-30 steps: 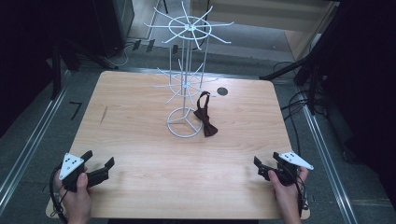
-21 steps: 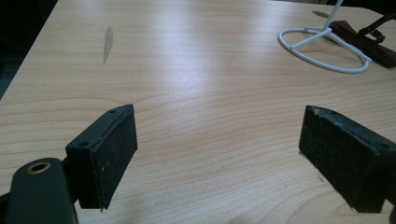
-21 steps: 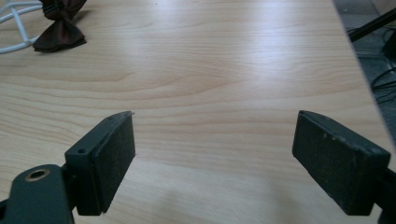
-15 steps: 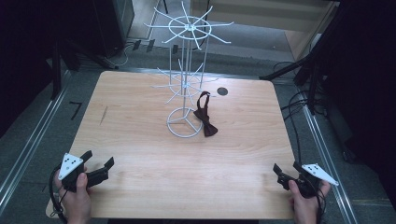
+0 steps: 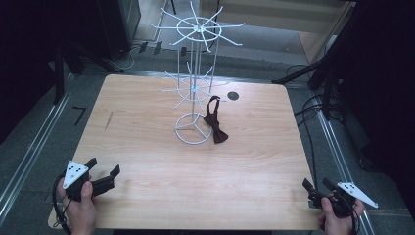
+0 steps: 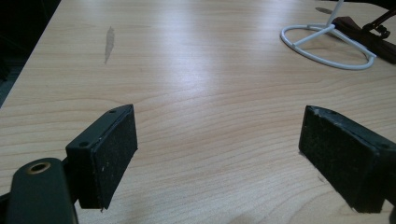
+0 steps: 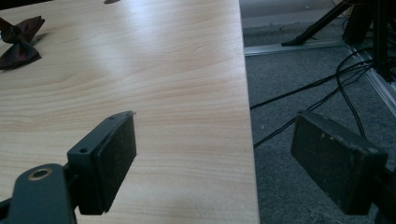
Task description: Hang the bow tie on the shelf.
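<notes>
Both spread wide, empty: left gripper [image 5: 103, 172] lower left, right gripper [image 5: 319, 188] lower right. Risk: knocking wire rack [image 5: 194, 128] reaching for bow tie [image 5: 215, 127] beside its base.

From my left gripper view, the bow tie [image 6: 369, 37] and the wire rack [image 6: 327, 42] were cut off by the frame's edge.

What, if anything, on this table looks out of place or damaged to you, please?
The dark bow tie lies crumpled on the table against the white wire rack's base ring rather than hanging from a hook. There is also a small dark scuff on the wood towards the left. Nothing else stands out.
</notes>
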